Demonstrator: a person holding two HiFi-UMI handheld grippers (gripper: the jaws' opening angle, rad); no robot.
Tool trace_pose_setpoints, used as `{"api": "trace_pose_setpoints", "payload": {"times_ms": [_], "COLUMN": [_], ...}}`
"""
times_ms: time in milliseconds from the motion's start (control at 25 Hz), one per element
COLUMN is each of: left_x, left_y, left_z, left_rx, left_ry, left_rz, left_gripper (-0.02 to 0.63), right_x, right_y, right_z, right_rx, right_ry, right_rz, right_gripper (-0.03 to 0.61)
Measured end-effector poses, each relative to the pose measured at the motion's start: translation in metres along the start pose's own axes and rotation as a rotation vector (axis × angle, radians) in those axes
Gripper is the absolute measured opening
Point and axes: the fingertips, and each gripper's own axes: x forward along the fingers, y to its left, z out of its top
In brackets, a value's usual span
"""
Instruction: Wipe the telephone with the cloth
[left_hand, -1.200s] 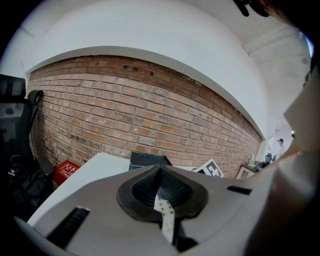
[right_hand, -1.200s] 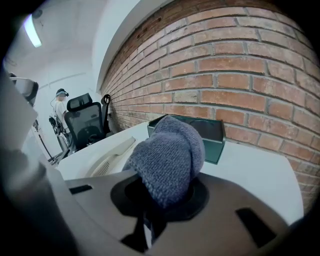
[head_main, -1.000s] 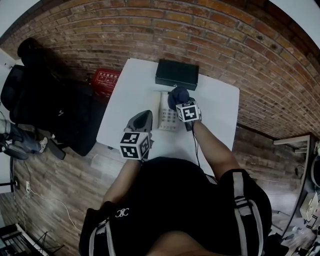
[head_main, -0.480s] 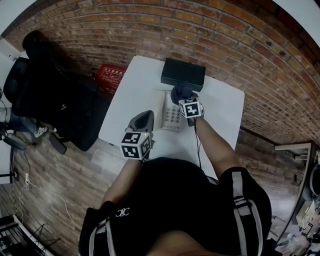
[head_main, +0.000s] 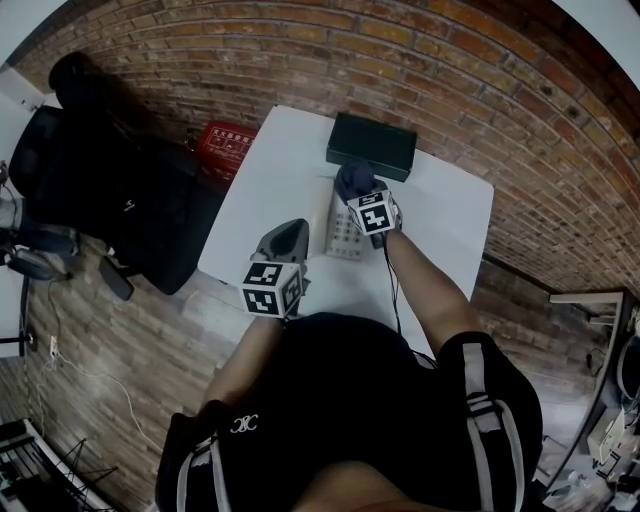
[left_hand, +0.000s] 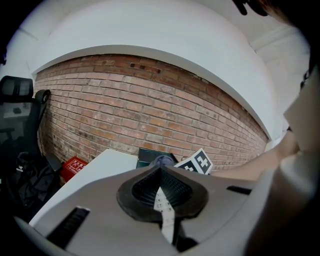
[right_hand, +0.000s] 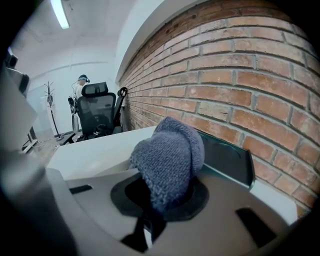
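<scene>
Head view: right hand-held gripper (head_main: 358, 196) clamps the cloth (head_main: 352, 178) over the far end of the telephone (head_main: 343, 235), mid-bench (head_main: 290, 165); prob. touching, hard to tell. Best: short, light strokes, clear of the black box (head_main: 372, 146) just behind.

Left gripper view: left hand-held gripper (left_hand: 159, 186) closed, empty; it could steady the telephone.

Right gripper view: cloth bunched btwn jaws, black box close behind.
</scene>
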Motion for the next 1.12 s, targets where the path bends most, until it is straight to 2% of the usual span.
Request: {"api": "trace_pose_setpoints", "payload": {"times_ms": [360, 720, 960, 1120], "left_x": [-0.007, -0.01, -0.009, -0.011], "left_y": [0.002, -0.001, -0.005, -0.008], "left_z": [-0.001, -0.001, -0.002, -0.001], "left_rx": [-0.008, -0.006, -0.004, -0.01], "left_ry": [-0.009, -0.019, -0.026, -0.029], "left_rz": [0.015, 0.012, 0.006, 0.005], "left_gripper": [-0.005, -0.005, -0.005, -0.005], "right_x": [-0.006, -0.022, -0.032, -0.045], "right_y": [0.028, 0.064, 0.076, 0.092], "right_z": [-0.002, -0.026, -0.034, -0.044], "right_rx": [-0.071, -0.168, -0.189, -0.211], "right_ry": [0.016, 0.024, 0.015, 0.021], "right_rz": [0.087, 0.16, 0.201, 0.262], "right_gripper": [0.032, 0.032, 0.032, 0.032]}}
